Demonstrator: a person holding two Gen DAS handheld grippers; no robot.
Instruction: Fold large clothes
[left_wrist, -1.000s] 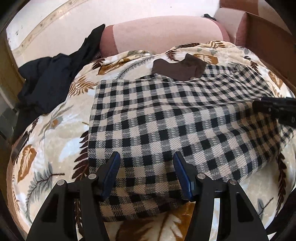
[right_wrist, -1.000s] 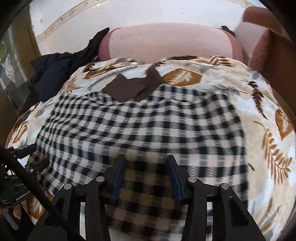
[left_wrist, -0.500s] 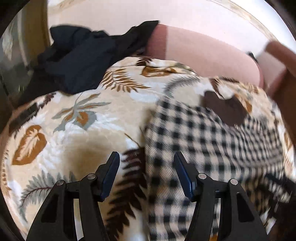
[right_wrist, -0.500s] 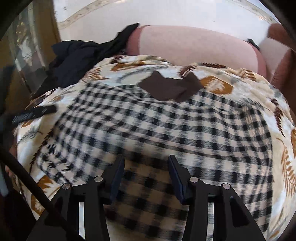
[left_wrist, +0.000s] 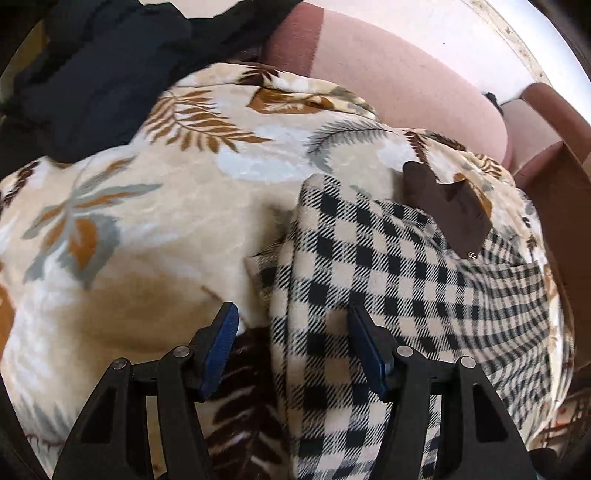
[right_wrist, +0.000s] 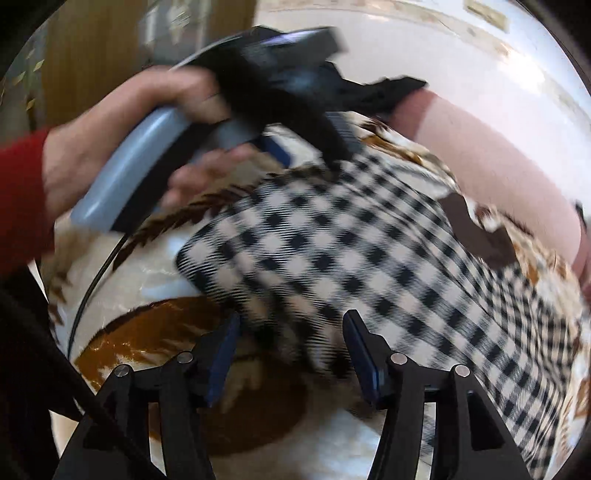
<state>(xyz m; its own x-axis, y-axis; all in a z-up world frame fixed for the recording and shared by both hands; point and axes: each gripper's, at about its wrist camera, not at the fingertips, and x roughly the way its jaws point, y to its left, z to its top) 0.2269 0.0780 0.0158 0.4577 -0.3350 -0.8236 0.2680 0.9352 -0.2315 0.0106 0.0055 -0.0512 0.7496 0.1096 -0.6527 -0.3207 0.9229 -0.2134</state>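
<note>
A black-and-cream checked garment (left_wrist: 388, 266) with a brown collar (left_wrist: 447, 199) lies spread on a leaf-patterned blanket (left_wrist: 147, 221). My left gripper (left_wrist: 291, 350) is open, low over the garment's left edge, with the edge lying between the fingers. My right gripper (right_wrist: 291, 354) is open over the near-left corner of the checked garment (right_wrist: 351, 243). In the right wrist view, the hand-held left gripper (right_wrist: 295, 122) reaches down at the garment's far-left edge, blurred.
A dark garment (left_wrist: 92, 74) is heaped at the back left. A pink sofa back (left_wrist: 388, 74) runs behind the blanket, with a brown armrest (left_wrist: 554, 155) at the right. A black cable (right_wrist: 92, 280) hangs at the left in the right wrist view.
Both grippers have swung left, from facing the garment's middle to its left edge. The left gripper has dropped close to the cloth. Both stay open.
</note>
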